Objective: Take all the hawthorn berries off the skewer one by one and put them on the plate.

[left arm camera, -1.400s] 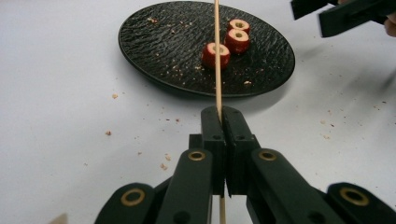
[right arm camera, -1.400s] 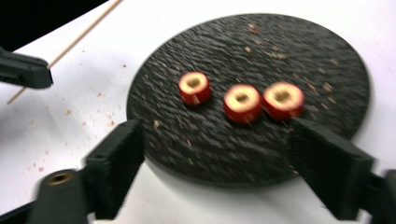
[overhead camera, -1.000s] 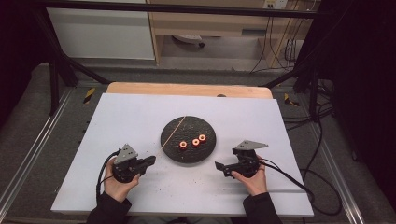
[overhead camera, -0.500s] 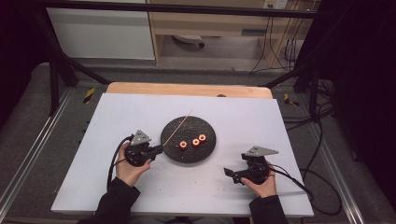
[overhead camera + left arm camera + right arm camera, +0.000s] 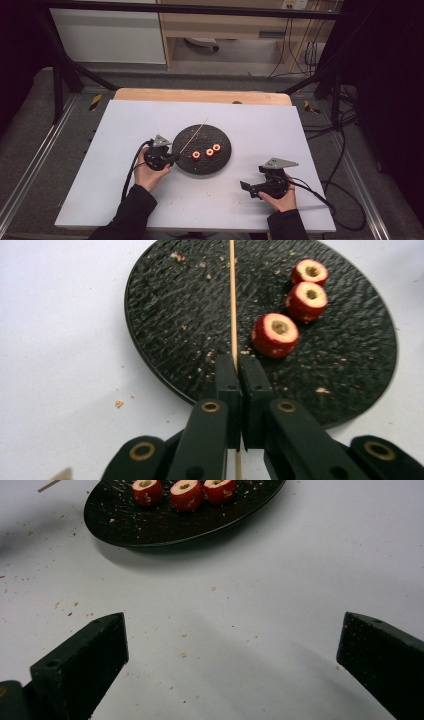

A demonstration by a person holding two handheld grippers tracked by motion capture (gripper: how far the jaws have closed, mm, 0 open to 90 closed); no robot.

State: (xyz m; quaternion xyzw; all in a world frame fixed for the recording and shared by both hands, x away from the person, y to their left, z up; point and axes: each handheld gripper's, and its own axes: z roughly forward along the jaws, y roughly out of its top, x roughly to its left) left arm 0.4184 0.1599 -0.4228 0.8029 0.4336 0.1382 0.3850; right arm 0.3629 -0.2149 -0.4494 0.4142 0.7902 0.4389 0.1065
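A black round plate [image 5: 220, 162] [image 5: 165, 315] [image 5: 120, 520] lies mid-table with three red cored fruit pieces [image 5: 209, 152] [image 5: 275, 334] [image 5: 186, 494] in a row on it. A thin wooden skewer [image 5: 197, 131] [image 5: 232, 300] runs across the plate's left half and past its far rim. My left gripper [image 5: 174, 158] [image 5: 239, 360] is at the plate's near-left rim, shut on the skewer's near end, which sticks out below the jaws. My right gripper [image 5: 246, 188] [image 5: 232, 620] rests on the white board to the right and in front of the plate, jaws wide open with nothing between them.
The white board [image 5: 125, 200] covers the table and is sprinkled with crumbs around the plate. A wooden strip [image 5: 200, 95] runs along its far edge. Cables trail from both grippers toward the front and right; metal frame rails flank the table.
My left gripper has travelled right and away from the front edge, up to the plate's left rim. The right gripper has shifted slightly toward the front right.
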